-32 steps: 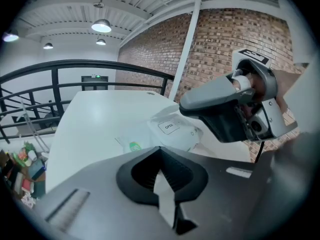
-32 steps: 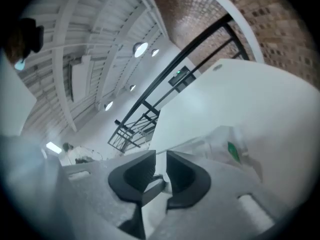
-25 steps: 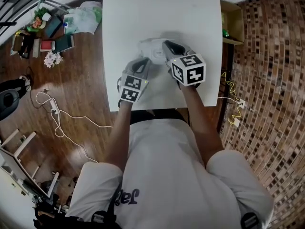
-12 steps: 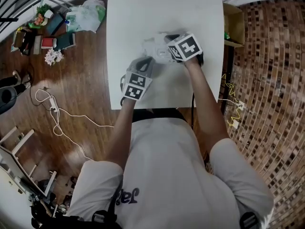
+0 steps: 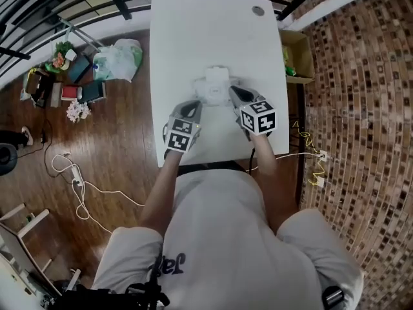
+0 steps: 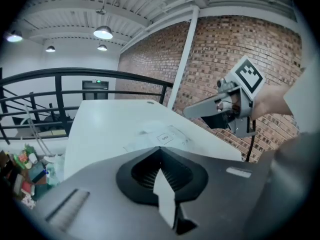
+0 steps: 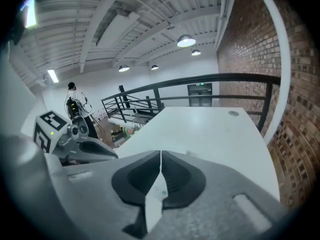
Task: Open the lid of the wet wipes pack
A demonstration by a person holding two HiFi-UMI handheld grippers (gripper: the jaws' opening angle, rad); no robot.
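The wet wipes pack (image 5: 215, 88) lies flat in the middle of the white table (image 5: 187, 31). In the left gripper view the pack (image 6: 159, 138) shows a white flap printed "OPEN", lying flat as far as I can see. My left gripper (image 5: 195, 106) hovers near the pack's near-left corner, jaws shut and empty (image 6: 160, 151). Beside the pack's right end is my right gripper (image 5: 232, 90), also shut with nothing in it (image 7: 160, 156). In the right gripper view the jaws hide nearly all of the pack. Each gripper appears in the other's view: right gripper (image 6: 186, 114), left gripper (image 7: 116, 155).
A round cable hole (image 5: 259, 10) sits at the table's far right corner. A cardboard box (image 5: 293, 57) stands off the right edge by the brick wall. A plastic bag (image 5: 119, 60) and clutter lie on the wood floor to the left. A black railing (image 7: 210, 79) runs behind.
Half a second ago the right gripper reached over the pack; it has since drawn back toward me and to the pack's right side. The left gripper has risen slightly.
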